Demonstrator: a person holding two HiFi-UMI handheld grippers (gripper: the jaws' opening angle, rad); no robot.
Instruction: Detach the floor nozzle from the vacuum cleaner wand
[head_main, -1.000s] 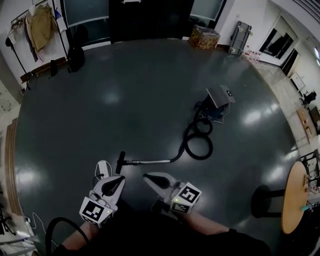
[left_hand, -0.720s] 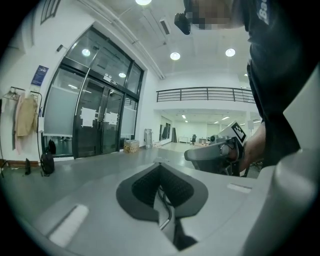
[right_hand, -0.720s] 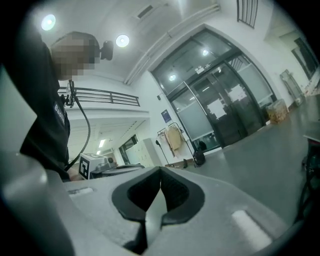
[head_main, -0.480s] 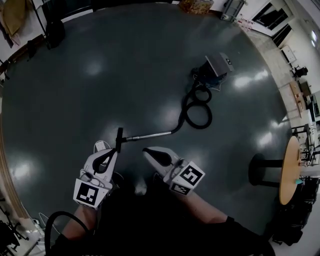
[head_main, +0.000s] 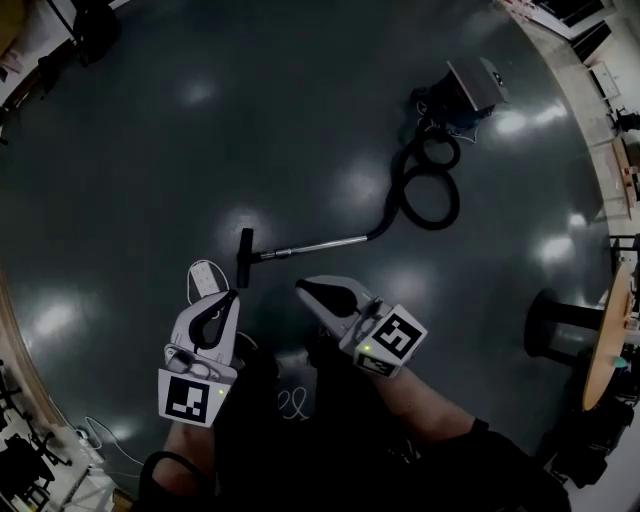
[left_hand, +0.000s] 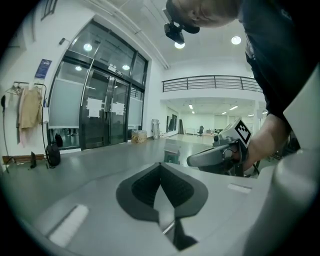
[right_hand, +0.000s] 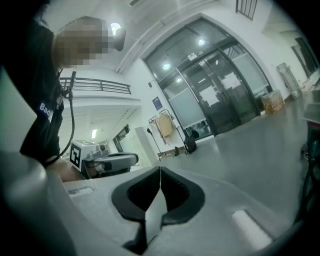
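The vacuum lies on the dark floor in the head view. Its black floor nozzle (head_main: 244, 257) sits on the end of the silver wand (head_main: 320, 244), which runs right into the coiled black hose (head_main: 426, 192) and the vacuum body (head_main: 470, 88). My left gripper (head_main: 233, 294) is shut and empty, its tip just below the nozzle. My right gripper (head_main: 303, 286) is shut and empty, below the wand's middle. In the left gripper view the jaws (left_hand: 160, 164) meet with nothing between them; the right gripper view shows its jaws (right_hand: 160, 169) likewise.
A white power strip (head_main: 203, 278) lies on the floor left of the nozzle, beside my left gripper. A round wooden table (head_main: 606, 350) on a black base stands at the right edge. Cables lie at the lower left. Glass doors (left_hand: 102, 112) and a coat rack (left_hand: 27, 117) stand far off.
Both grippers have come down and forward toward the nozzle and wand, staying shut. The head view has tilted further down, so the vacuum sits higher in it.
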